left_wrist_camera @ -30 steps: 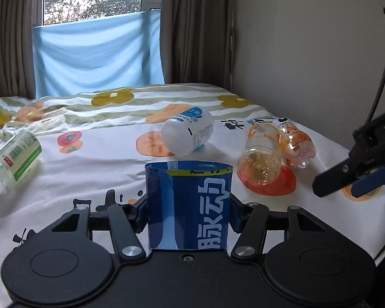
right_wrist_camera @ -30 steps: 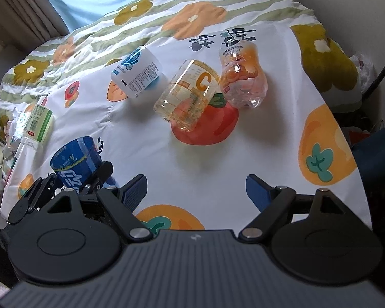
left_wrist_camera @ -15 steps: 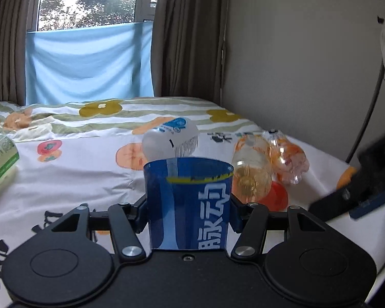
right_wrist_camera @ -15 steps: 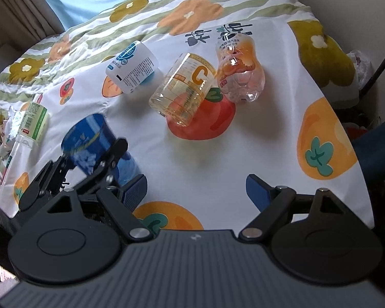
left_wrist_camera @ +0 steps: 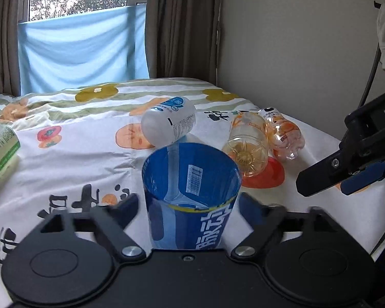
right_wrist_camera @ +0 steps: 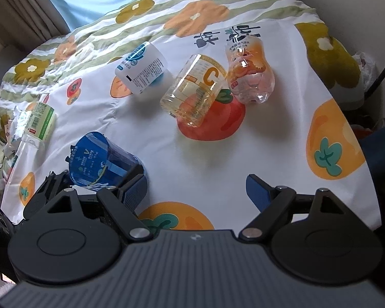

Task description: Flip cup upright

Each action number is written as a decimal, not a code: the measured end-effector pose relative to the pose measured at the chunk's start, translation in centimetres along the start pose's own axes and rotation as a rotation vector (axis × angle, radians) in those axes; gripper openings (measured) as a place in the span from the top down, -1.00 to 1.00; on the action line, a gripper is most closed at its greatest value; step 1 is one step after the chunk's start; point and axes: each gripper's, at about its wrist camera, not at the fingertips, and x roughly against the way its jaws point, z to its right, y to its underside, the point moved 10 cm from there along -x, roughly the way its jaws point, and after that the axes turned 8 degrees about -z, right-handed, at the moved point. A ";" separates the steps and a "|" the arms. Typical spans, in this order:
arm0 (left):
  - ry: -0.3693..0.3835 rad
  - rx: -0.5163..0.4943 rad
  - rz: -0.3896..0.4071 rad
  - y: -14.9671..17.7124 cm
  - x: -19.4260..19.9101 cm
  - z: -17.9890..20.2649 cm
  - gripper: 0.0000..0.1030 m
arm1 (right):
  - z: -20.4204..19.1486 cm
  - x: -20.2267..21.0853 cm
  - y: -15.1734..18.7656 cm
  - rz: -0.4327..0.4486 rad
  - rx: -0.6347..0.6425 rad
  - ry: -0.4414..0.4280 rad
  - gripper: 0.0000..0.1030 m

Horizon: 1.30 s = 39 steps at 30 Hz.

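A blue plastic cup (left_wrist_camera: 190, 195) with white lettering stands upright on the bedsheet, mouth up, between my left gripper's (left_wrist_camera: 188, 205) spread fingers, with gaps either side. In the right wrist view the cup (right_wrist_camera: 102, 161) sits at the lower left, with the left gripper partly hidden behind it. My right gripper (right_wrist_camera: 196, 188) is open and empty above the sheet, to the cup's right. It shows at the right edge of the left wrist view (left_wrist_camera: 346, 174).
A white bottle (right_wrist_camera: 141, 70), a clear yellow bottle (right_wrist_camera: 192, 92) and a clear orange bottle (right_wrist_camera: 249, 77) lie on the patterned sheet (right_wrist_camera: 269, 133) beyond the cup. A green-labelled bottle (right_wrist_camera: 38, 123) lies left. A wall runs along the right.
My left gripper opened and let go of the cup, which now stands on the sheet. The left camera tilted down. The right gripper stayed open.
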 end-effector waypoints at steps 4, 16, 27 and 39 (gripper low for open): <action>-0.025 -0.071 -0.020 -0.5 0.8 0.4 -0.86 | -0.3 0.9 -0.1 0.015 0.001 -0.005 -0.92; -0.044 -0.005 -0.039 -5.4 10.9 -3.6 -0.97 | -3.3 8.7 -1.7 0.148 0.069 0.010 -0.94; -0.202 0.206 -0.173 -5.6 16.3 -10.2 -1.00 | -6.3 11.8 0.2 0.199 0.147 0.070 -1.00; -0.254 0.202 -0.207 -3.6 18.2 -10.5 -1.00 | -7.1 11.7 2.5 0.202 0.172 0.130 -1.00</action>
